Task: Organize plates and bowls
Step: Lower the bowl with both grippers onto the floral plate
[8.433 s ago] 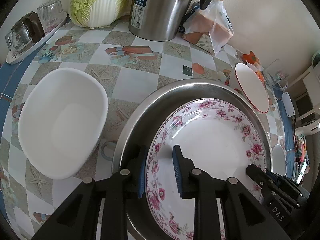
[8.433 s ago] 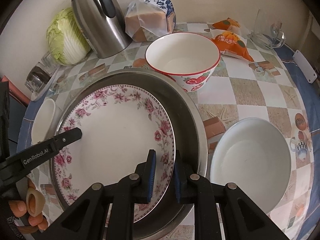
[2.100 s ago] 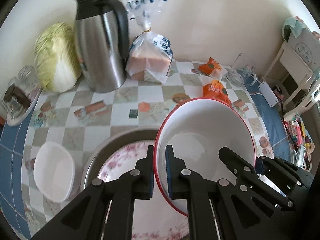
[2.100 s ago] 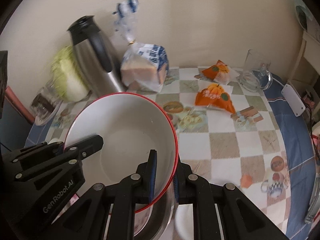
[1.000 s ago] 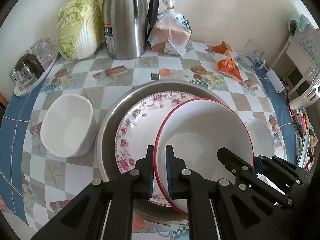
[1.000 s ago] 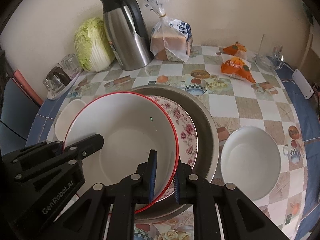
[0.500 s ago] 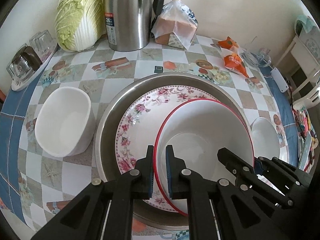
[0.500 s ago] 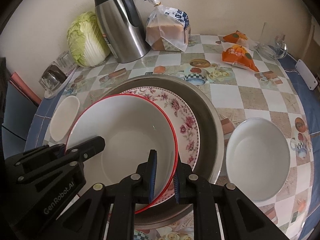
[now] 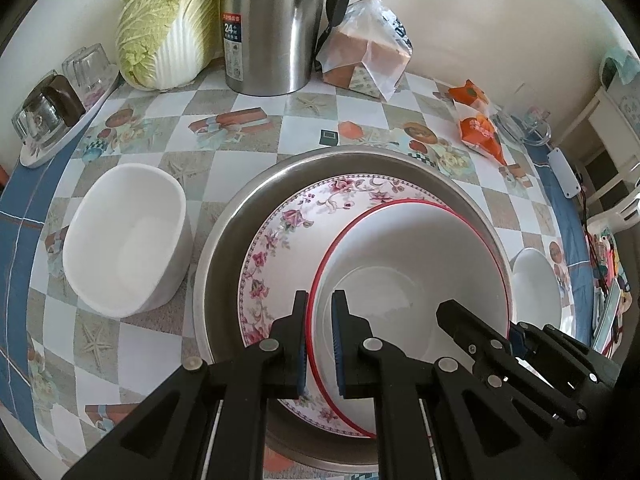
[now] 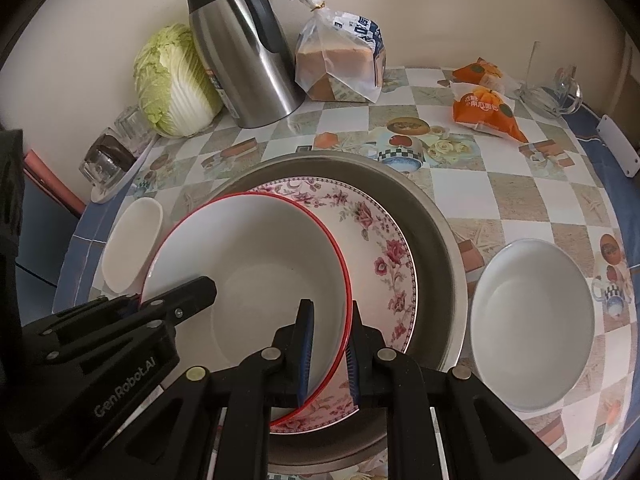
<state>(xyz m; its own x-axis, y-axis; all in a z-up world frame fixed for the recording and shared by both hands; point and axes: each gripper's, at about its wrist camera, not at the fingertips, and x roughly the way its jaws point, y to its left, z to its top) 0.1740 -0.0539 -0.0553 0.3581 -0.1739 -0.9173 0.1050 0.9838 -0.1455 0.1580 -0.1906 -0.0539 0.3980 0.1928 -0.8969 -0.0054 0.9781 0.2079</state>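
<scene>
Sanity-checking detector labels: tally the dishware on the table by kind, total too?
Bowls: 3: red-rimmed bowl held by left gripper and right gripper, square white bowl, round white bowl
Plates: 1: floral plate
Metal basins: 1: steel basin
Total: 5

Three bowls: one red-rimmed bowl [image 9: 412, 264], one white squarish bowl [image 9: 124, 240], one round white bowl [image 10: 532, 332]. One floral plate [image 10: 384, 256]. One steel basin [image 10: 436, 240]. One thermos jug [image 10: 244, 56], one cabbage [image 10: 172, 80], one bagged bread loaf [image 10: 340, 64], two orange snack packets [image 10: 484, 110], two claws.
</scene>
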